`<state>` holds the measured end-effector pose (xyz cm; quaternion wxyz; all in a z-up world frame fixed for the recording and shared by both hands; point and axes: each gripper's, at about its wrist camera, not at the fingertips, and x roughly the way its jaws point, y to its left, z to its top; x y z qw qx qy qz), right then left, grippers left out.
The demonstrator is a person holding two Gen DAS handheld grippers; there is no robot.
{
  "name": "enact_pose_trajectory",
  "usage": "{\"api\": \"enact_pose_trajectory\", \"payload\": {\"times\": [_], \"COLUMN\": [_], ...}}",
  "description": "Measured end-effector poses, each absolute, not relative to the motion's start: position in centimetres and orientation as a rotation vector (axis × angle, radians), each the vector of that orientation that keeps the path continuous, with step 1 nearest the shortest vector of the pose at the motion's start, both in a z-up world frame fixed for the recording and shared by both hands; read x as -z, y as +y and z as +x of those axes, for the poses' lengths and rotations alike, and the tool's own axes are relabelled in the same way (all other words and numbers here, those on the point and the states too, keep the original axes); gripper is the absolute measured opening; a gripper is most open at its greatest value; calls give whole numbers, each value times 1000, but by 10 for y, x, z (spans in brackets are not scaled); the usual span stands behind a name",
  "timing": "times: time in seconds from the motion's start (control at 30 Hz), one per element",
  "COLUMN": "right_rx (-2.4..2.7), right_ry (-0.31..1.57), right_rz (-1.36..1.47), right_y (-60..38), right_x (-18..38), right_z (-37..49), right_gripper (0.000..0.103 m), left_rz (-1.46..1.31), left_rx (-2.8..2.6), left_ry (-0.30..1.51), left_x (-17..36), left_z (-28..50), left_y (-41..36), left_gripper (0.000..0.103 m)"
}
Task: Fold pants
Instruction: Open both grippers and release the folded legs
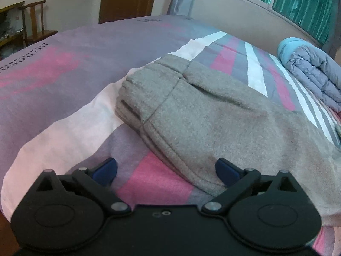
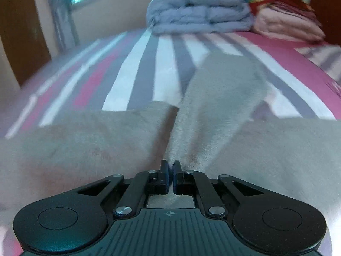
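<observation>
The pants [image 1: 191,115] are lying on the bed [image 1: 64,64], long axis running from 10 to 4 o'clock. The left gripper [image 1: 166,168] is held wide open, its right jaw over the near hem. The right gripper [image 2: 170,168] is being kept pinched shut on a fabric ridge.

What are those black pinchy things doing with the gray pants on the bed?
A person is folding gray pants on a striped bed cover, using a gripper in each hand. The right gripper has its fingers pinched shut on a ridge of the gray cloth. The left gripper has its fingers wide open near the pants' edge and holds nothing. A folded blue quilt lies farther back on the bed.
</observation>
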<state>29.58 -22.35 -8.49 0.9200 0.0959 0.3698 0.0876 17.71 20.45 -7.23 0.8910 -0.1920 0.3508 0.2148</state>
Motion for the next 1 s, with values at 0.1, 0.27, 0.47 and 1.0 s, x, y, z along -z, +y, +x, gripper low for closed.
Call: {"api": "enact_pose_trajectory", "payload": {"times": [0.1,0.27,0.47,1.0], "right_rx": [-157,-144,-141,-75], "right_ry": [801,664,607,705], "right_rz": [224,270,39,202], "right_y": [-247,-264,-236,-354], "right_x": [105,94,72,115], "right_z": [257,242,296,264], "right_gripper": [3,59,53,42], "left_rz": [-389,-394,-397,-396], "left_rx": [-445,-449,-445,-432], "left_ry": [716,714,720,720], "left_x": [77,77,77,77], "left_z": [174,175,175,174], "left_y": [202,202,203,201], "left_gripper": [95,96,97,97]}}
